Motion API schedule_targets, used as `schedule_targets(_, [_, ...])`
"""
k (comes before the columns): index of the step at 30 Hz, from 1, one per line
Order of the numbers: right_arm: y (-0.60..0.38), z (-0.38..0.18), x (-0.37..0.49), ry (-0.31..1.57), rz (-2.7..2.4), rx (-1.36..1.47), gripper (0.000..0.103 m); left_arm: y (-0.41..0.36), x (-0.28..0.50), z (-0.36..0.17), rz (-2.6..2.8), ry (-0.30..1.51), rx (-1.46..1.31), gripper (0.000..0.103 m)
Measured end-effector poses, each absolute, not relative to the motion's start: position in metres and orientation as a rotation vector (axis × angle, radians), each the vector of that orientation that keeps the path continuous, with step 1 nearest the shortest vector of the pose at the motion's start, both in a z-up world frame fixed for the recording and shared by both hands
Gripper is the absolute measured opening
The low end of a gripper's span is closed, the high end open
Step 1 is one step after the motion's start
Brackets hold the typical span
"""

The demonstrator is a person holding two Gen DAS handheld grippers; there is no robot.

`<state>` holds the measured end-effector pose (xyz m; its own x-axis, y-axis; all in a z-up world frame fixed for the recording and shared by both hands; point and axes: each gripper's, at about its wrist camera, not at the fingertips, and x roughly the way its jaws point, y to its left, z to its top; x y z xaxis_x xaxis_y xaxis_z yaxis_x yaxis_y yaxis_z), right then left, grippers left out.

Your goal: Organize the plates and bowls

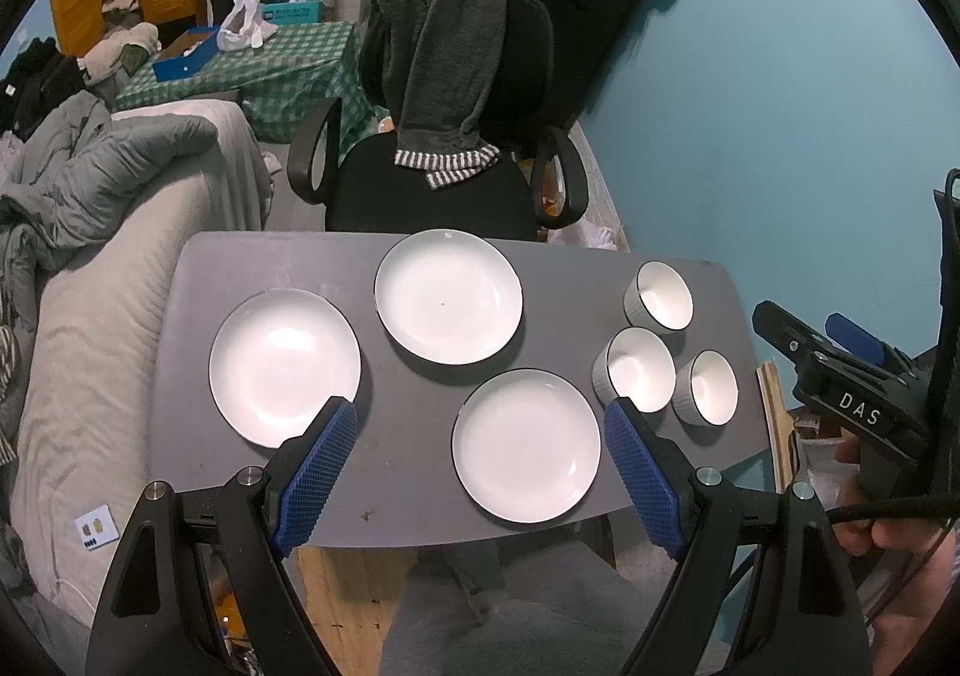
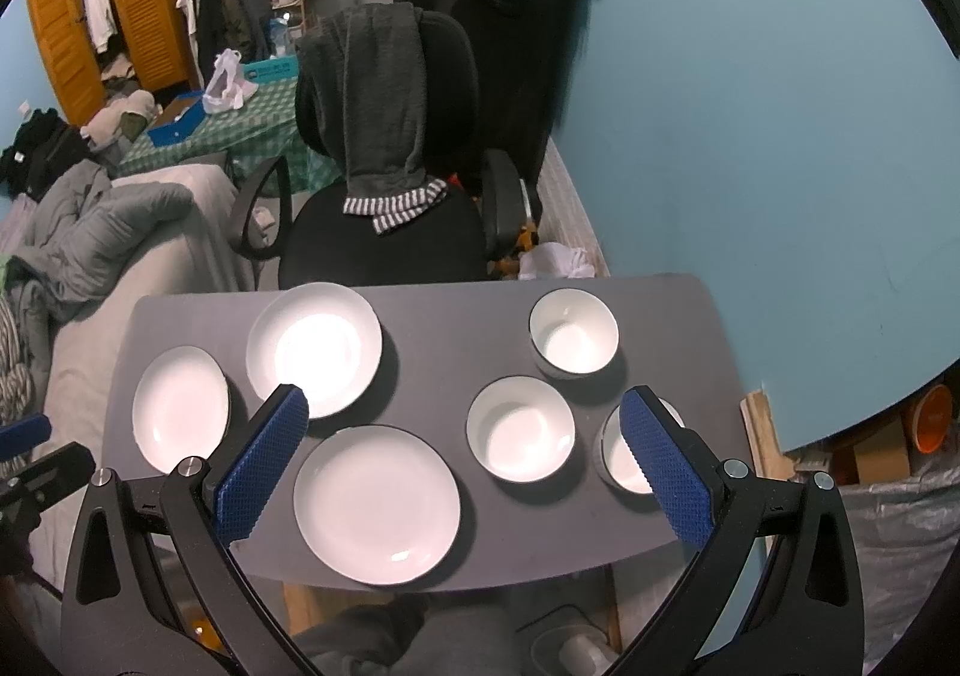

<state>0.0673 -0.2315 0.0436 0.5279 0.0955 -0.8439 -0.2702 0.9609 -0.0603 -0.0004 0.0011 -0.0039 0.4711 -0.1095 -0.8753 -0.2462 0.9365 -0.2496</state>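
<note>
Both grippers are hovering over the grey table (image 1: 414, 460).
The left gripper (image 1: 480, 418) and right gripper (image 2: 465, 406) are standing released, grasping nothing.

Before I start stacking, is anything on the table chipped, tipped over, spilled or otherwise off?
Nothing stands out. Three plates lie flat and apart; three bowls sit upright and empty on the table. No visible chips or spills. Both grippers hover open above.
</note>
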Motion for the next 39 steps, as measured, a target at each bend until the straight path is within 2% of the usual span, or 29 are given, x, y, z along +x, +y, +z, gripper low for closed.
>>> schedule_targets(23, [-0.254, 0.022, 0.072, 1.006, 0.302, -0.220, 0.102, 0.005, -0.007, -0.037, 0.120, 1.125, -0.314, 0.086])
schedule_targets(39, [-0.276, -0.036, 0.068, 1.146, 0.440, -0.170, 0.102, 0.011, -0.006, -0.093, 0.071, 1.198, -0.299, 0.086])
